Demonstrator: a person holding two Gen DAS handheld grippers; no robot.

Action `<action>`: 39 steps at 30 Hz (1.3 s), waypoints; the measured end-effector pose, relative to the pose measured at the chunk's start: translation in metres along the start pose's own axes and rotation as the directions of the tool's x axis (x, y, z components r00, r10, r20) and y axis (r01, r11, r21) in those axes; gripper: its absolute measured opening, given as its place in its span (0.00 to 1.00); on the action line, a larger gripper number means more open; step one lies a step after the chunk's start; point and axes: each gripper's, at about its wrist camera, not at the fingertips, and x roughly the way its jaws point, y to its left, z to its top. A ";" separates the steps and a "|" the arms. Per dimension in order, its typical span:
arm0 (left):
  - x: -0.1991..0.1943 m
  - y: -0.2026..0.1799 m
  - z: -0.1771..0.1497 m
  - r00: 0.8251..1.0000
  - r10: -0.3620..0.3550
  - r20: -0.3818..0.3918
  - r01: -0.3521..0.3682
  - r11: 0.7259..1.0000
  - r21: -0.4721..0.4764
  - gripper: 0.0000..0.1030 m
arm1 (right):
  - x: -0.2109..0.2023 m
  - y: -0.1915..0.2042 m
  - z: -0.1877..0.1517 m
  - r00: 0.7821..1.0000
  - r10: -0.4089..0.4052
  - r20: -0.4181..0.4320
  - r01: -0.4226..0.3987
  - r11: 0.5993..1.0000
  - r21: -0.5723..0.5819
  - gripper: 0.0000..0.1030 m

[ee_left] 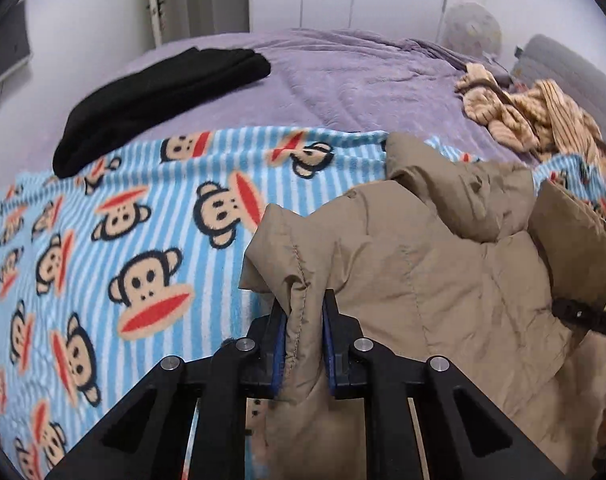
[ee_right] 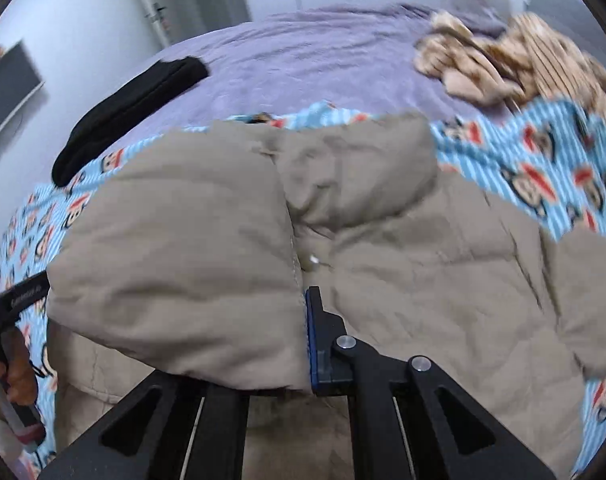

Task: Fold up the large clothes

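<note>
A tan puffer jacket [ee_left: 443,280] lies bunched on a blue-striped monkey-print blanket [ee_left: 143,240]. In the left wrist view my left gripper [ee_left: 305,306] is shut on a stitched edge of the jacket, with the fabric pinched between the blue pads. In the right wrist view the jacket [ee_right: 403,280] fills the middle. My right gripper [ee_right: 301,308] is shut on a thick fold of it. Only the right finger [ee_right: 315,328] shows, because the padded fold covers the other. A hand [ee_right: 11,372] holding the left gripper shows at the left edge.
A folded black garment [ee_left: 155,100] lies at the far left on the purple bedspread [ee_left: 343,80]. A heap of beige striped clothes [ee_left: 535,116] sits at the far right. A door and white walls stand beyond the bed.
</note>
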 end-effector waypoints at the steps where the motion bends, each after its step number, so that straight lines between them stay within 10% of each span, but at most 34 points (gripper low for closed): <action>1: 0.004 -0.003 -0.002 1.000 0.025 -0.007 -0.025 0.999 0.030 0.17 | 0.005 -0.029 -0.009 0.999 0.035 -0.035 -0.030 0.991 0.128 0.07; 7: 0.032 0.019 -0.011 0.994 0.084 -0.072 -0.086 0.996 -0.019 0.17 | 0.033 -0.104 -0.049 0.971 0.231 -0.068 -0.169 0.855 0.491 0.07; 12: 0.009 0.036 -0.009 0.981 0.183 -0.055 -0.187 0.981 -0.061 0.56 | 0.034 -0.086 -0.037 0.974 0.201 -0.099 -0.150 0.913 0.380 0.08; 17: -0.017 0.054 -0.004 0.988 0.146 -0.052 -0.152 0.978 -0.146 0.56 | 0.035 -0.094 -0.041 0.966 0.232 -0.111 -0.160 0.881 0.446 0.08; 27: 0.021 0.018 -0.049 0.972 0.182 -0.150 -0.199 0.974 -0.108 0.56 | -0.001 -0.080 -0.050 0.973 0.142 -0.184 -0.086 0.955 0.283 0.16; 33: -0.016 0.031 -0.015 0.992 0.120 -0.048 -0.126 0.981 -0.145 0.56 | -0.073 -0.083 -0.039 0.999 -0.025 0.025 0.020 0.984 0.177 0.16; 39: 0.045 0.020 -0.025 0.976 0.168 -0.140 -0.181 0.979 -0.091 0.57 | -0.014 -0.066 -0.008 0.998 0.041 -0.038 -0.040 0.999 0.015 0.16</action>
